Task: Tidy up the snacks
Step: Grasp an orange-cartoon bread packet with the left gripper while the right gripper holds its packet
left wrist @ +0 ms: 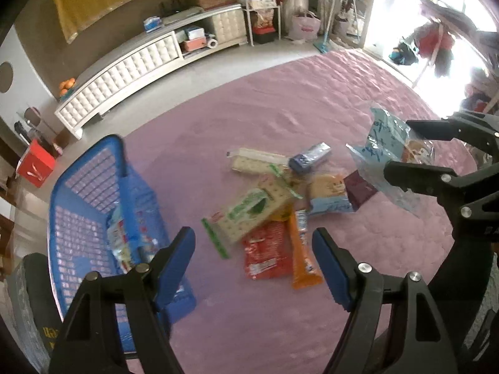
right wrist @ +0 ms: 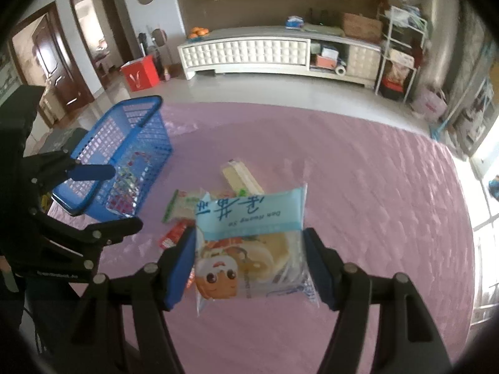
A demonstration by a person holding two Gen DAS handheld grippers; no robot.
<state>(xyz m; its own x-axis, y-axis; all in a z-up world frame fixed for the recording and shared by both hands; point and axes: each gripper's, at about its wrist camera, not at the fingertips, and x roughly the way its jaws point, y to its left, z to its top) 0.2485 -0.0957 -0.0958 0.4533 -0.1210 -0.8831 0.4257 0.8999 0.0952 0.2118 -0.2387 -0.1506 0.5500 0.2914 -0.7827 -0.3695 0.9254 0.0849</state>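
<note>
My right gripper (right wrist: 249,268) is shut on a light-blue cake packet (right wrist: 249,237) with a cartoon face, held above the pink mat; the packet also shows in the left wrist view (left wrist: 386,152). My left gripper (left wrist: 254,249) is open and empty, above the near end of a pile of snacks (left wrist: 274,208): cracker packs, a red pack, an orange pack, a dark blue bar. A blue mesh basket (left wrist: 90,187) with a few packets inside stands to its left; in the right wrist view the basket (right wrist: 124,143) is at the left.
A pink mat (left wrist: 280,109) covers the floor. A white low cabinet (right wrist: 249,53) runs along the back wall. A red box (right wrist: 140,71) stands near the doorway. A white rack (right wrist: 402,46) and bags stand at the right.
</note>
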